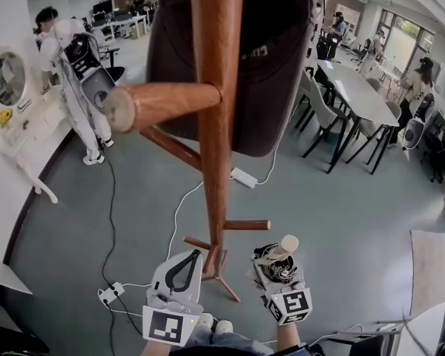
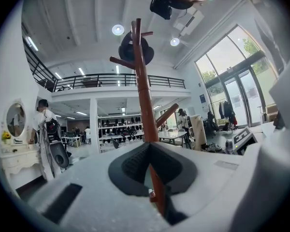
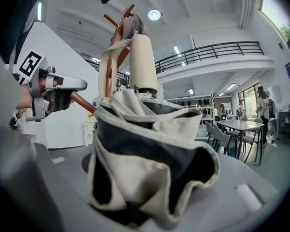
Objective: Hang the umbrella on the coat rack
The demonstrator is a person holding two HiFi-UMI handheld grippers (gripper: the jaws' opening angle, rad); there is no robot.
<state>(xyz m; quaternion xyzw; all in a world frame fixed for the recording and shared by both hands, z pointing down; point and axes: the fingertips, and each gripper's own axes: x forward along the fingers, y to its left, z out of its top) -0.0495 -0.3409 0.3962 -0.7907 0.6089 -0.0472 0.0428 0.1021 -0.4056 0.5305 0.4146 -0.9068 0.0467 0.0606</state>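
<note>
While the right hand-held gripper (image 1: 277, 264) (image 3: 150, 178) sits low at the near side of the scene, its jaws are spread wide and clamped on the folded umbrella (image 1: 279, 268) (image 3: 150, 158). The black and cream fabric bunches up between them. The umbrella's cream handle (image 1: 288, 244) (image 3: 143, 62) sticks out past the jaws toward the coat rack (image 1: 216, 162) (image 3: 117, 30). It lies just right of, and a little nearer than, the tip of the rack's short lower peg (image 1: 246, 225), without touching it. The umbrella hangs on no peg.

The left hand-held gripper (image 1: 184, 267) (image 2: 150, 178) is beside it on the left, close to the rack's feet. It looks clenched, the jaw tips drawn together on nothing, and the rack's pole (image 2: 145, 100) shows through the hollow between the dark pads.

The wooden rack rises through the middle of the head view, with a thick upper peg (image 1: 163, 104) reaching left. A dark hat (image 1: 263, 65) hangs at its top.

On the floor to the left lies a power strip (image 1: 110, 294) with cables. Far left, a person in white (image 1: 68, 80) stands by a white dressing table (image 1: 26, 136). Far right is a long desk (image 1: 360, 95) with chairs.
</note>
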